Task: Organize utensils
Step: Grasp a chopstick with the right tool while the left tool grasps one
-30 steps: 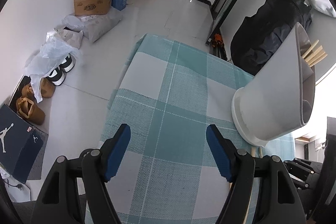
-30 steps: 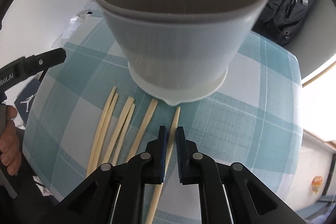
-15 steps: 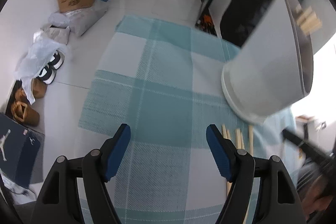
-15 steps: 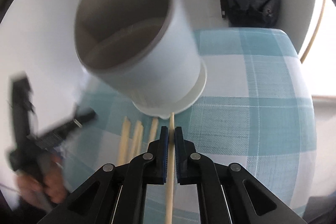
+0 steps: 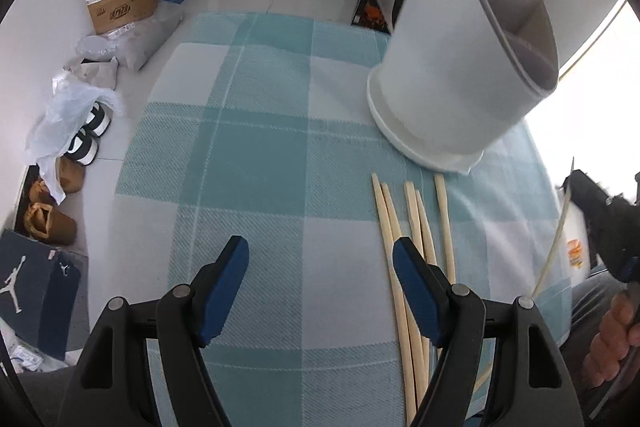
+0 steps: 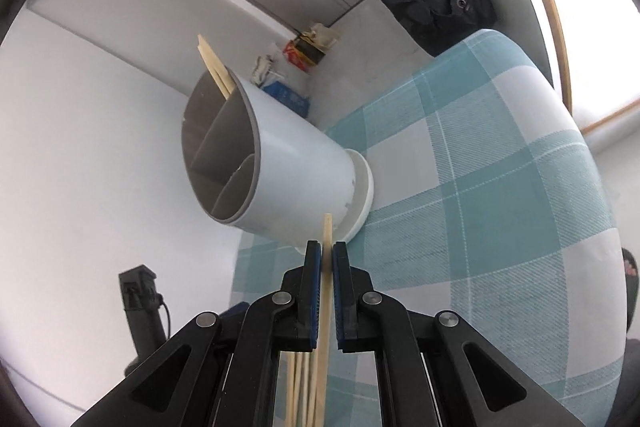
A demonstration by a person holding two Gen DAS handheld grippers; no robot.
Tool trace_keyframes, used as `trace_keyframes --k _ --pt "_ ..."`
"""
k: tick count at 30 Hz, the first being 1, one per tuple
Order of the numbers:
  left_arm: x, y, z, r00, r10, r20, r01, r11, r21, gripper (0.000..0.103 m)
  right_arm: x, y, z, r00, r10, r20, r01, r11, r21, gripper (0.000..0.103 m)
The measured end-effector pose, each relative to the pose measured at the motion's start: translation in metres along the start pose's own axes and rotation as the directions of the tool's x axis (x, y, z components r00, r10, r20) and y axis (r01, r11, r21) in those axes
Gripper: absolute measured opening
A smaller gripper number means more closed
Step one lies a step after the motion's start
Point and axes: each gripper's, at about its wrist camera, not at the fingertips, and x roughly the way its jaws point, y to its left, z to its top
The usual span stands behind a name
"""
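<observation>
My right gripper clamps one chopstick, its tip projecting past the pads toward the base of the white utensil holder. My left gripper stands wide and empty above the checked tablecloth; five loose chopsticks lie in front of the holder, under its right finger.

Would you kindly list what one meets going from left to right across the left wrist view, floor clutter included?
Dark shoe box → black-and-white sneakers → cardboard box → left gripper → loose chopsticks → white utensil holder → lifted chopstick → right gripper.
</observation>
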Motion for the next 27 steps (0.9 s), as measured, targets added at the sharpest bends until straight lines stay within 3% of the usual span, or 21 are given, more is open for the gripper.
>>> trace_keyframes --k 3,5,9,15,27 --pt "0.004 -0.006 0.003 0.999 0.009 -0.033 -0.009 1.0 0.018 0.07 -0.005 -0.008 -0.001 0.999 0.041 0.011 -0.041 0.998 0.041 0.005" --pt "0.008 -0.014 0.004 0.997 0.059 -0.052 -0.055 0.996 0.074 0.07 -0.008 -0.011 0.002 0.998 0.062 0.027 -0.063 0.996 0.06 0.005" --pt "0.009 -0.019 0.001 0.992 0.118 -0.05 -0.111 0.986 0.121 0.071 -0.015 -0.003 0.009 0.996 0.078 0.049 -0.079 0.997 0.012 0.005" --pt "0.011 -0.011 0.0 0.985 0.145 -0.089 -0.137 0.987 0.082 0.071 -0.024 0.009 0.015 0.994 0.089 0.07 -0.085 0.995 -0.058 0.005" --pt "0.022 -0.017 0.009 0.964 0.24 -0.117 -0.228 0.968 0.101 0.072 -0.035 0.011 0.017 0.988 0.128 0.091 -0.121 0.99 -0.079 0.005"
